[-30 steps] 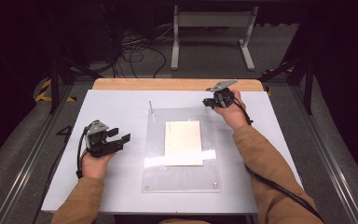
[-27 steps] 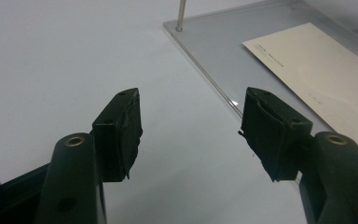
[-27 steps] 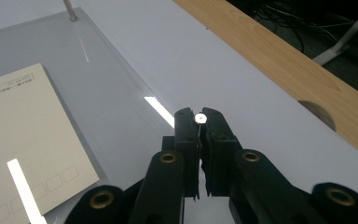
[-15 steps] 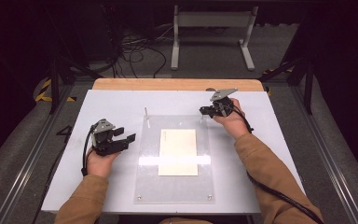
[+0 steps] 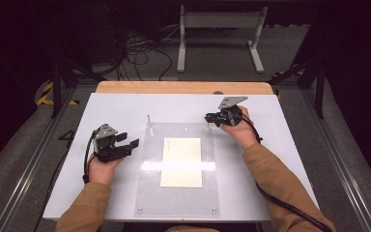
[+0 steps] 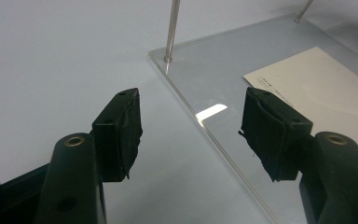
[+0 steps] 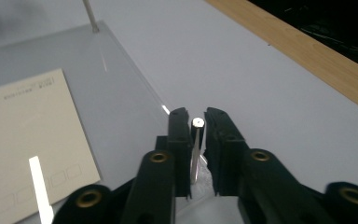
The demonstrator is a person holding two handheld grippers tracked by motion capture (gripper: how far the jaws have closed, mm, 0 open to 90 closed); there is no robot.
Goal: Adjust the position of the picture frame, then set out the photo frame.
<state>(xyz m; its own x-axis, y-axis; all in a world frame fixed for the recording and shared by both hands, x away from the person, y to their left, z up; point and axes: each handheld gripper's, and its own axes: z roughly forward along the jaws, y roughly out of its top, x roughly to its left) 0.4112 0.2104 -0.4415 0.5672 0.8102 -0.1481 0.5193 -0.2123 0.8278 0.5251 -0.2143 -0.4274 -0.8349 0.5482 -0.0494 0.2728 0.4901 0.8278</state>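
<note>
A clear acrylic plate [image 5: 178, 193] lies flat in the middle of the white table, with a cream paper sheet [image 5: 182, 162] at its centre. Thin metal posts stand at its far corners, and small screws mark the near ones. My right gripper [image 5: 207, 117] is at the far right post [image 7: 196, 149]. The post stands between its jaws, which have just been opening, and narrow gaps show beside it. My left gripper [image 5: 131, 145] rests open by the plate's left edge [image 6: 223, 154] with nothing between its pads. The far left post [image 6: 171, 28] rises ahead of it.
The white table top [image 5: 280, 159] ends in a wooden strip [image 5: 183, 87] along its far edge. Beyond that are a dark floor with cables and a white metal stand [image 5: 220, 29]. Metal rails run along both sides of the table.
The plate and its paper have shifted toward the person, and the right gripper came along at the far right post. Its jaws have parted slightly. The left gripper stayed put.
</note>
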